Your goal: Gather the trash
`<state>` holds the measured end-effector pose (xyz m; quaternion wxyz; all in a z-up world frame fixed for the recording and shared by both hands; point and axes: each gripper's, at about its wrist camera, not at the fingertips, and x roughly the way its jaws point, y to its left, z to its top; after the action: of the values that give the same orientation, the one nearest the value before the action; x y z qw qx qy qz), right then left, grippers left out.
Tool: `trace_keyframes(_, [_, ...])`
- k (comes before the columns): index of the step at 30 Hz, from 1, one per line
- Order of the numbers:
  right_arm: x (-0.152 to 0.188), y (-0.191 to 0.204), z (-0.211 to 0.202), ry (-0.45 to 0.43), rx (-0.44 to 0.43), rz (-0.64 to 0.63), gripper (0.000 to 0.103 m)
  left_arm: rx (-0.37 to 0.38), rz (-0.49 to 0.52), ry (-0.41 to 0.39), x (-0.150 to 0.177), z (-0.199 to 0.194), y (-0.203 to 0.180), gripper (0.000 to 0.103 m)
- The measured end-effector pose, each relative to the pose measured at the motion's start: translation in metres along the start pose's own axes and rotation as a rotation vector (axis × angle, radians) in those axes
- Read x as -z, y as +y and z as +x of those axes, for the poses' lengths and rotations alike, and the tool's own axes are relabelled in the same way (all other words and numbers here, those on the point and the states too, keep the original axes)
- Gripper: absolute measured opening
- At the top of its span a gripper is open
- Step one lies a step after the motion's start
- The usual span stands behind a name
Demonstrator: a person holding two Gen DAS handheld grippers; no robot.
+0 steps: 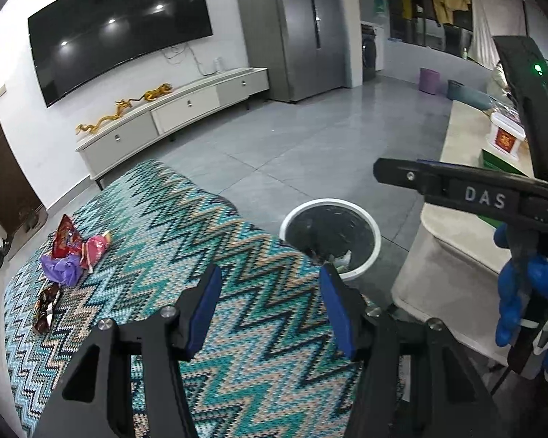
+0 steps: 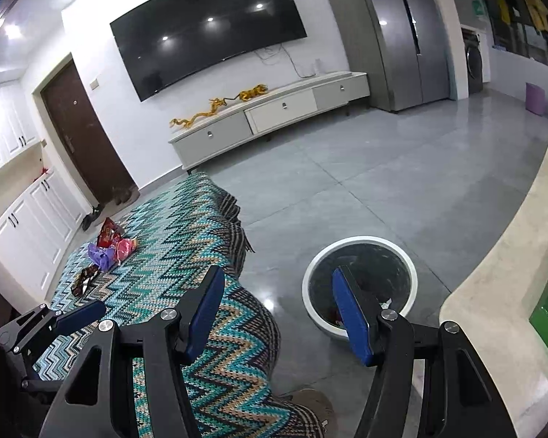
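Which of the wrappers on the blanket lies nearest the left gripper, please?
The dark brown wrapper, lying alone on the blanket, nearest the left gripper. The red, pink and purple wrappers sit bunched together farther away.

right gripper jaws spread wide, nothing between | white-rimmed trash bin on grey floor, behind right finger | wrappers heaped far down the zigzag blanket | left gripper pokes in low left
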<state>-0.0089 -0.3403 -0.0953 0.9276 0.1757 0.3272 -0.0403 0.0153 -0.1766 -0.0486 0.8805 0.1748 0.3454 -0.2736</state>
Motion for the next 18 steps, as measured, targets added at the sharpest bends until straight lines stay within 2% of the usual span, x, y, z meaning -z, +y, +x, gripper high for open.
trace_keyframes(7, [0.002,-0.01,-0.003,-0.001,0.006,0.016,0.061,0.016,0.014,0.008,-0.001,0.001,-0.009,0.054])
trace_keyframes(18, [0.007,-0.017,-0.005,0.003,0.027,0.033,0.061,0.111,0.066,0.036,0.007,0.001,-0.032,0.054])
